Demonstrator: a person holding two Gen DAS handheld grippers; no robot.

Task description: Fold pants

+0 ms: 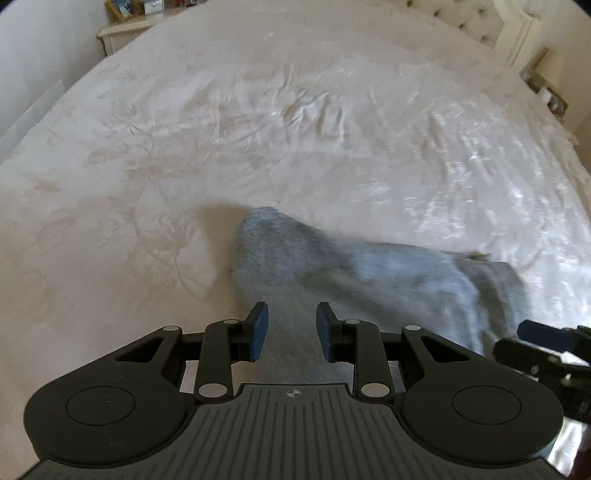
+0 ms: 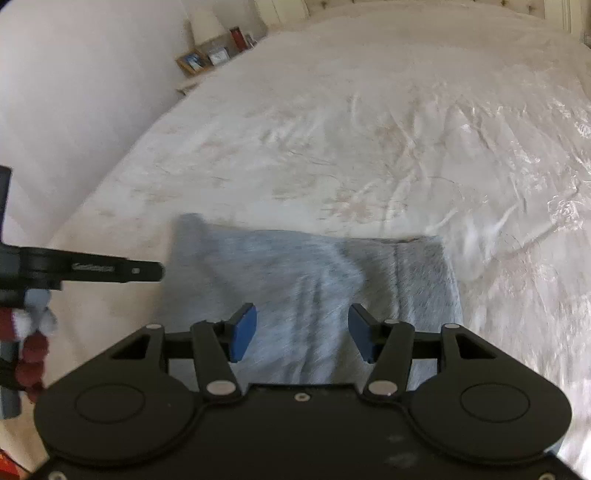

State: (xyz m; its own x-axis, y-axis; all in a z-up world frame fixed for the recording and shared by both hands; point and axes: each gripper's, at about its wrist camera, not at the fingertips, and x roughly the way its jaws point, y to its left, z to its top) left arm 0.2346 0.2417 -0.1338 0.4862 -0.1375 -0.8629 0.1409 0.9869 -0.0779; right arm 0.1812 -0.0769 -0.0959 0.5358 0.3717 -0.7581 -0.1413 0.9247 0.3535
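Grey-blue pants (image 1: 369, 280) lie folded into a short bundle on the white bedspread (image 1: 258, 129), near its front edge. My left gripper (image 1: 291, 328) hovers over the bundle's left part, jaws apart, nothing between the blue pads. The right gripper (image 1: 524, 328) shows at that view's right edge. In the right wrist view the pants (image 2: 314, 273) fill the middle, with a seam running down their right side. My right gripper (image 2: 301, 332) hangs above them, open and empty. The left gripper (image 2: 147, 271) reaches in from the left beside the bundle's left edge.
The bedspread (image 2: 369, 129) stretches far back to a tufted headboard (image 1: 476, 18). A bedside table with picture frames (image 2: 207, 55) stands at the far left by the wall. Another small table (image 1: 546, 92) is at the far right. Red and pale woolly fabric (image 2: 33, 350) hangs under the left gripper.
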